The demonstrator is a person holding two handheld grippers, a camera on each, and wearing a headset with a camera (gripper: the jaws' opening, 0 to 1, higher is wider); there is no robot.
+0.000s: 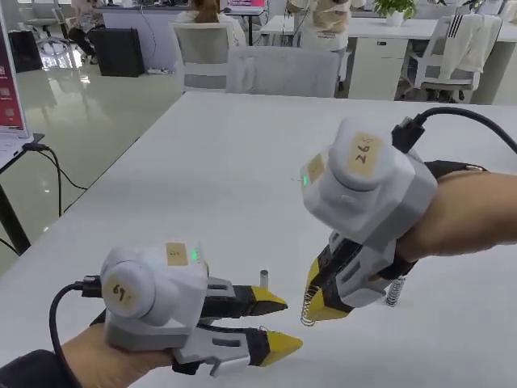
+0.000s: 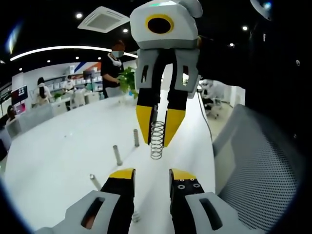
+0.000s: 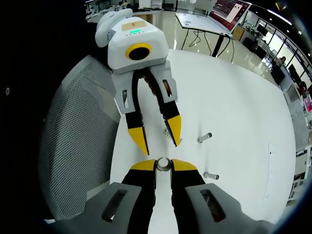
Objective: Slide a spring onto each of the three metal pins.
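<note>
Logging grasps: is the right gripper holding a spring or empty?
Holding: a spring sits pinched between the right gripper's yellow fingers.

The smooth white tabletop [image 1: 242, 162] looks matt with a faint sheen. Standing on it, short grey metal pins [image 2: 117, 155] are dull; above it the coiled bare-wire spring [image 2: 156, 140] glints.

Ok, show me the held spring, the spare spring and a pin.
held spring [image 2: 157, 140], left gripper view, mid coils.
spare spring [image 1: 394, 291], head view, mid coils.
pin [image 1: 263, 280], head view, shaft.
</note>
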